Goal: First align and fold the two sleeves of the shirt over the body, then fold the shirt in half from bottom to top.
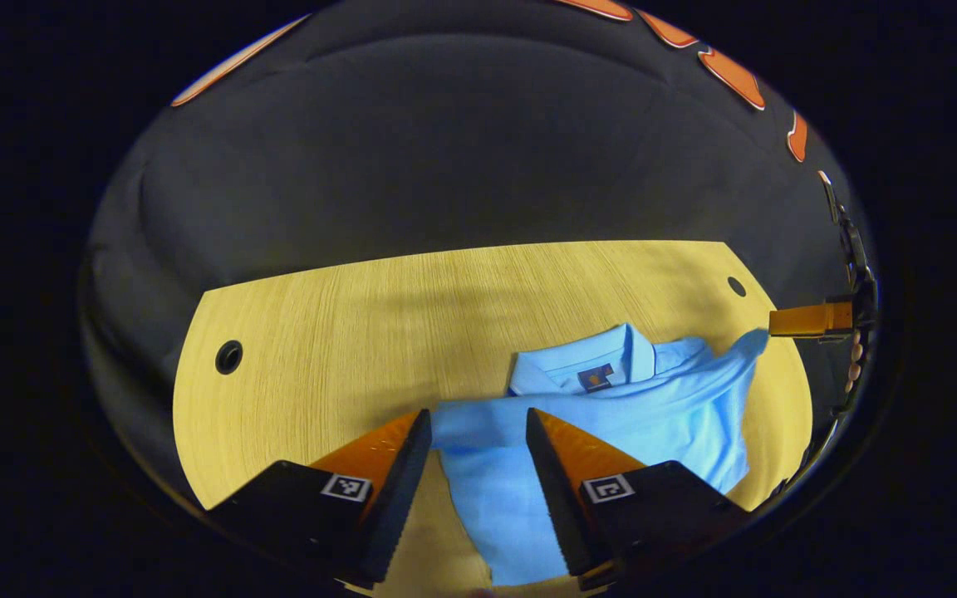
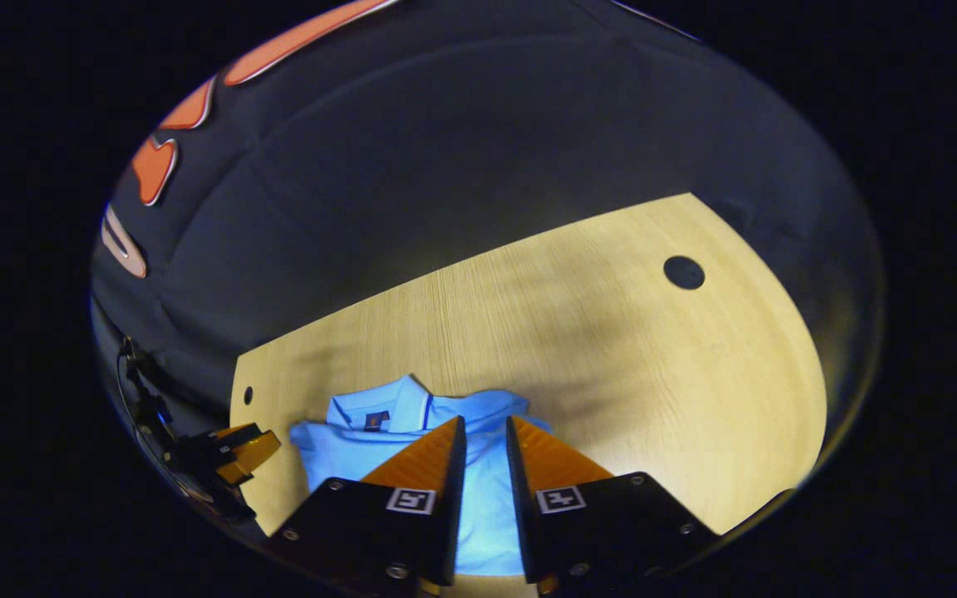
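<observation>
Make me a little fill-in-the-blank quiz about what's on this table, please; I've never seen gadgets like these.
1. The shirt lying on the wooden table is light ____ in colour.
2. At the top of the shirt, the ____ points toward the booth's far wall.
3. In the left gripper view, the right gripper grips the shirt by a ____.
4. The dark round hole is cut into the ____.

Missing words: blue; collar; sleeve; table
</observation>
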{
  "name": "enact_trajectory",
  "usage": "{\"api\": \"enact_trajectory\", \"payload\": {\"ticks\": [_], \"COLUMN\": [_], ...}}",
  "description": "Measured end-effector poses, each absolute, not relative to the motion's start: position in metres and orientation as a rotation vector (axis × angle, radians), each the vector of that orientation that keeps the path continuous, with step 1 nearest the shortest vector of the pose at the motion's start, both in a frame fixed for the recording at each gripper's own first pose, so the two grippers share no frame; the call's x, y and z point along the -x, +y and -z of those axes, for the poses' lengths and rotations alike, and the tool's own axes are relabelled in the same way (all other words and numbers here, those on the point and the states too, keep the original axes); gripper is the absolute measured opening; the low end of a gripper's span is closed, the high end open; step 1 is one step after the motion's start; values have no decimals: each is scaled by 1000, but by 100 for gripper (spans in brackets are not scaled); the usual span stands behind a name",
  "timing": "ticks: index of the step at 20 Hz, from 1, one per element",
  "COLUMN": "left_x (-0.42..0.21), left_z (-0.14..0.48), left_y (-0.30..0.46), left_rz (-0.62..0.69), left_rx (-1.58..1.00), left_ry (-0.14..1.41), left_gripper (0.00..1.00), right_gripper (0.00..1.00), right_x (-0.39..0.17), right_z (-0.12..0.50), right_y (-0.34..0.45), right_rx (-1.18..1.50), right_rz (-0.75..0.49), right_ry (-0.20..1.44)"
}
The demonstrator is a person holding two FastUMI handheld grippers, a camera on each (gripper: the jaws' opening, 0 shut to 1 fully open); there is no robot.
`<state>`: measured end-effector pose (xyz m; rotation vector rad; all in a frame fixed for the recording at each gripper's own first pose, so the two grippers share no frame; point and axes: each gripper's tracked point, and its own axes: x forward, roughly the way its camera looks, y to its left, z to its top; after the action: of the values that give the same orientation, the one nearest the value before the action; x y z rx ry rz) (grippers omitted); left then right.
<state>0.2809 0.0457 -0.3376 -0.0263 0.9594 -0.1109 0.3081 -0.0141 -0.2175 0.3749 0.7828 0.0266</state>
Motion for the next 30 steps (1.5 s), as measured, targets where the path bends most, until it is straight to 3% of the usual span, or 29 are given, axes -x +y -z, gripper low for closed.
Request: {"api": "enact_trajectory", "payload": {"ticks": [1, 2, 3, 7, 8, 12, 18, 23, 30], "left_x": [-276, -270, -262, -222, -212, -163, -89, -39, 18], "left_z": [332, 324, 316, 282, 272, 227, 152, 88, 53], "left_y": [43, 44, 44, 31, 28, 15, -3, -6, -7], "left_rz": [106, 91, 78, 48, 39, 4, -44, -102, -111], "left_rx": [34, 27, 18, 14, 13, 13, 13, 30, 43], "left_ry": [955, 945, 933, 893, 881, 824, 677, 446, 262], "left_gripper": [89, 94, 99, 98, 98, 97, 97, 97, 96], "right_gripper": [33, 49, 52, 60, 68, 82, 85, 86, 88], "right_x": [-300, -292, -281, -241, -232, -182, -103, -55, 5], "right_z": [210, 204, 199, 182, 176, 149, 97, 69, 57], "right_y": [-18, -20, -22, -35, -37, -42, -36, -48, -45], "right_rx": [-354, -347, -347, -320, -315, -279, -190, -98, -79], "right_rz": [-29, -37, -47, -82, -85, -128, -188, -153, -173], "right_ry": [764, 747, 741, 693, 672, 616, 460, 278, 115]}}
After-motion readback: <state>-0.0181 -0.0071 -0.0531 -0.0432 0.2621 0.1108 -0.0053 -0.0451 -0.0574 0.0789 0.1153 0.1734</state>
